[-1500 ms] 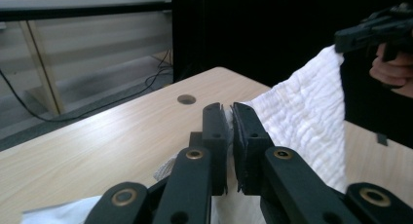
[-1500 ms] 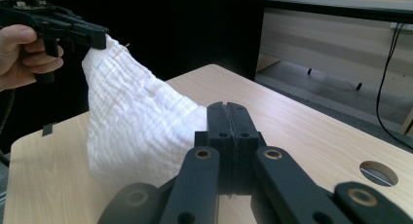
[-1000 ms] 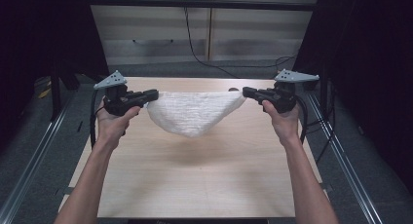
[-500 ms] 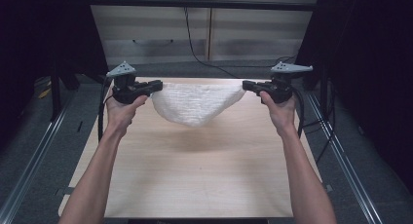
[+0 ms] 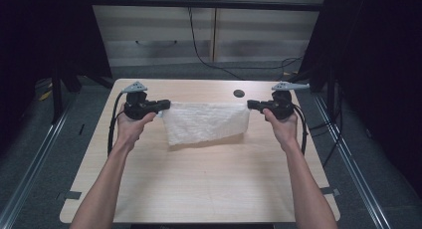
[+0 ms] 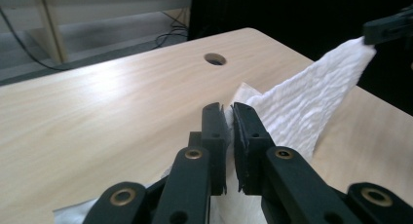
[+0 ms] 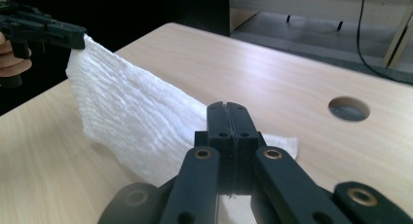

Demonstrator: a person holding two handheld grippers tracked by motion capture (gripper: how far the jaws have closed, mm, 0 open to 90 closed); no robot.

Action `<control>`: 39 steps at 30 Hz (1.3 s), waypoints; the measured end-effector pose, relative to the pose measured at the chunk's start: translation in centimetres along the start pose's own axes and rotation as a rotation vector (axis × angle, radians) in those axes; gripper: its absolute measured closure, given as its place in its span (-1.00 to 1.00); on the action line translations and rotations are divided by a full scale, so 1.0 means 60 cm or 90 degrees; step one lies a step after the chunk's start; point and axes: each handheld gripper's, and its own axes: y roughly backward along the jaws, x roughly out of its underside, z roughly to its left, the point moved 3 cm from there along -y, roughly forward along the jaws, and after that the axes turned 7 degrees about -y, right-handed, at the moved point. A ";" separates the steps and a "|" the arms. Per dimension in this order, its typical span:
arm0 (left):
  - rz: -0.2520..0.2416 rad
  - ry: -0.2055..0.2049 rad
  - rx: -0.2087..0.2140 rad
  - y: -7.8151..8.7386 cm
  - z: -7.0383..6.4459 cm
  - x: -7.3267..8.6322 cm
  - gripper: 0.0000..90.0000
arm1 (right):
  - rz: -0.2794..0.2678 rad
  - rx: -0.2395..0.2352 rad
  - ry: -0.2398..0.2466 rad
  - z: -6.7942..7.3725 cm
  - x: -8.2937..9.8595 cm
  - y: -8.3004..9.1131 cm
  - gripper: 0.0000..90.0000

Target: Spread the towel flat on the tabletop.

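**Towel stretched between both hands**

My left gripper and right gripper each clamped a top corner of the white towel, its long axis running hand-to-hand, lower edge touching the table.

You have pulled the white cloth out from a sagging bundle into a flat, taut sheet. Your left gripper and right gripper now sit lower and nearer you, and the cloth's bottom edge meets the table.
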 end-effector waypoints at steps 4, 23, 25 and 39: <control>-0.012 -0.013 0.015 0.015 -0.027 0.019 0.88 | 0.009 -0.012 0.012 0.011 0.034 0.010 1.00; 0.049 -0.032 0.060 0.082 -0.118 0.151 0.89 | 0.072 -0.073 0.027 0.077 0.192 0.047 1.00; 0.059 -0.028 0.058 0.087 -0.119 0.162 0.89 | 0.077 -0.079 0.023 0.080 0.205 0.046 1.00; 0.122 -0.023 0.083 0.098 -0.138 0.220 0.85 | 0.115 -0.082 0.025 0.099 0.245 0.048 0.94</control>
